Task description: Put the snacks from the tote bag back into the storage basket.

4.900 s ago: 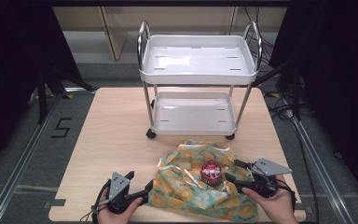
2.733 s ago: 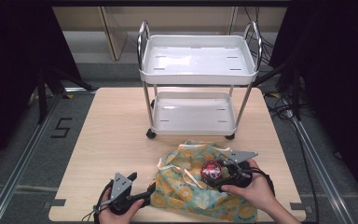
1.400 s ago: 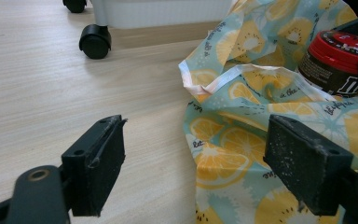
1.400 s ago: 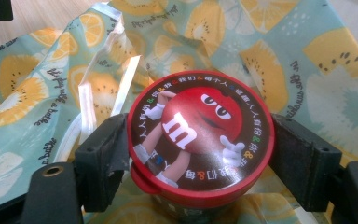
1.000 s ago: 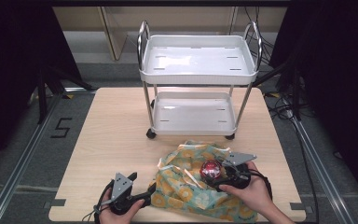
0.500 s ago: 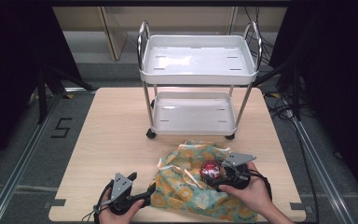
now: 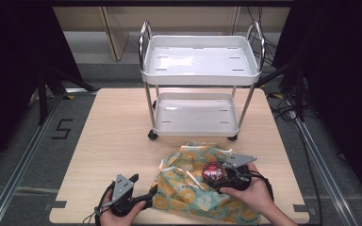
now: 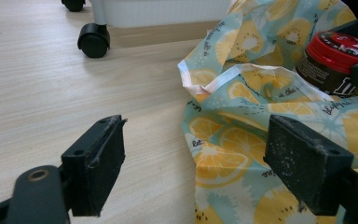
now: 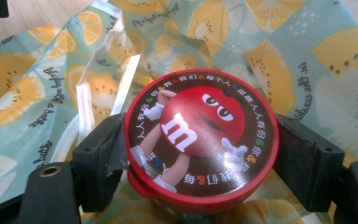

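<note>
The step in hand appears to be the handling of a red-lidded candy tub point(image 9: 200, 144) resting on a fruit-print cloth bag point(image 7: 193, 188), probably its placing into or removal from that bag. The right gripper point(image 7: 221, 175) has the tub between its jaws; these have just been opening, and in the right gripper view a narrow gap shows at the right jaw while the left jaw lies at the lid rim, so the pads no longer press and the tub rests on the bag. The left gripper point(image 8: 200, 163) stands wide open, holding nothing, with the bag's edge and white handle strap point(image 8: 242, 74) just ahead of and between its jaws. By judgement, the next move calls for the left gripper to close on the bag's edge or strap to steady or open it, while the right gripper withdraws or re-grips the tub. The surface is a light wooden table point(image 7: 118, 132). Beyond both grippers stands a white two-tier trolley point(image 7: 199, 61) on castors. Dark curtains border the room, and cables run along the floor.
</note>
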The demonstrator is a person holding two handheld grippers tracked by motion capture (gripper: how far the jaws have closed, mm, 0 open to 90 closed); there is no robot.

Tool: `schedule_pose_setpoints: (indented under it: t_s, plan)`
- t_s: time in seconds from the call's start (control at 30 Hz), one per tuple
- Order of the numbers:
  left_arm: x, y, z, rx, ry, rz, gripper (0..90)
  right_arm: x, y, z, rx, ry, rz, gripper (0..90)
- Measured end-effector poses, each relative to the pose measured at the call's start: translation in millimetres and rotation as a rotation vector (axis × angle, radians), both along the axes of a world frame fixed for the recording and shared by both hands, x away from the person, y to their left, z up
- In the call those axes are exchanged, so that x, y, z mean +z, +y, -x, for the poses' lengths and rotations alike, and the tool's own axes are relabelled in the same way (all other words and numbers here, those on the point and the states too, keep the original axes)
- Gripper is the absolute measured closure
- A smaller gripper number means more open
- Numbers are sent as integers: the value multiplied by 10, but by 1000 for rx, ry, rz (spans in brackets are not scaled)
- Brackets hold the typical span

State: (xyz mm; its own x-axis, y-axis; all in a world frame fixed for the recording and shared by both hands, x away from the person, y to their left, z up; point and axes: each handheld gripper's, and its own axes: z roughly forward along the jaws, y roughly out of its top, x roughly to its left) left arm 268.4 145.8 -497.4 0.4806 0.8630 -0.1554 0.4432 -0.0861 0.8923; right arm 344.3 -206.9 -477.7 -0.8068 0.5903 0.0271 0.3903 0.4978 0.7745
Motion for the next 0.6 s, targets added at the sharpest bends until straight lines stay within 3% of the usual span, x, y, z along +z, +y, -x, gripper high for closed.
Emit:
schedule_pose_setpoints:
  t_s: [0.1, 0.4, 0.6]
  plan:
    - [1, -1, 1, -3, -1, 1, 198, -11, 5, -1, -1, 10, 4, 250]
    - [3, 2, 2, 4, -6, 9, 198, 15, 6, 15, 12, -19, 23, 261]
    - [-6, -6, -8, -3, -9, 20, 198, 61, 3, 29, 3, -28, 9, 261]
